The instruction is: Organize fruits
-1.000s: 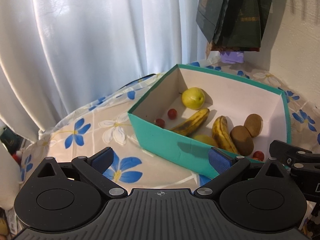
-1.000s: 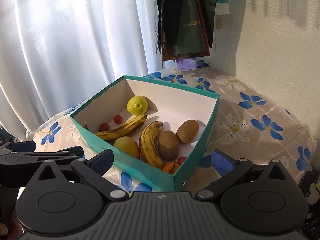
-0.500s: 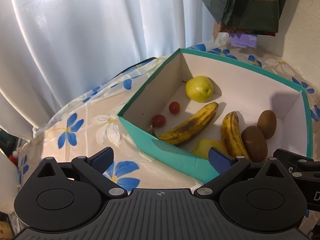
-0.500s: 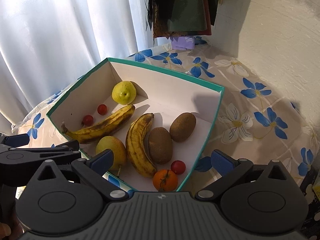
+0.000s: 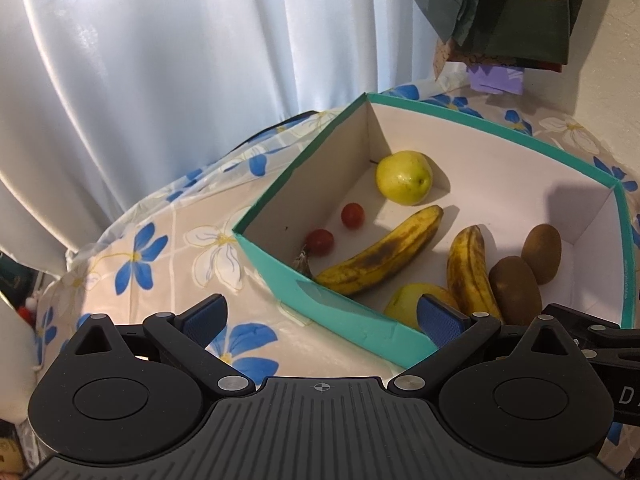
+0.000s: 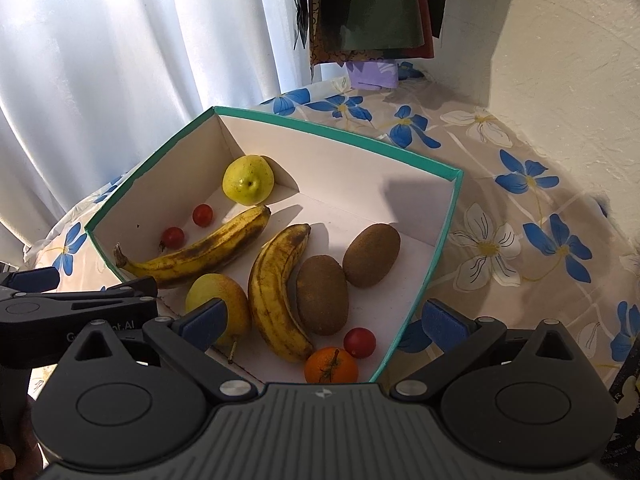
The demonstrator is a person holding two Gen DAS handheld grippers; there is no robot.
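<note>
Box: a teal box (image 6: 434, 248) with a white inside sits on the counter (image 6: 520, 208), open at the top, near the curtain (image 5: 160, 80).
Pears: one pear (image 6: 248, 180) lies in the far corner of the box; a second pear (image 6: 218, 296) lies by the near wall, partly hidden by a pad of the right tongs.
Bananas: a long spotted banana (image 6: 200, 250) lies across the left part of the floor; a shorter banana (image 6: 276, 288) curves beside it, touching the near pear.
Kiwis: two kiwis (image 6: 322, 294) (image 6: 371, 255) lie side by side, right of the shorter banana.
Tomatoes: two small tomatoes (image 6: 203, 215) (image 6: 173, 237) lie between the far pear and the long banana; a third (image 6: 359, 342) sits just beside the orange (image 6: 331, 369) at the near corner.
Left tongs: the left tongs (image 5: 322, 318) are spread wide and hold nothing, over the near left wall of the box.
Right tongs: the right tongs (image 6: 322, 320) are spread wide and hold nothing, over the near end of the box.
Counter: covered by a cloth with blue and white flowers.
Beyond: dark bags (image 6: 380, 4) hang at the wall behind the box.
</note>
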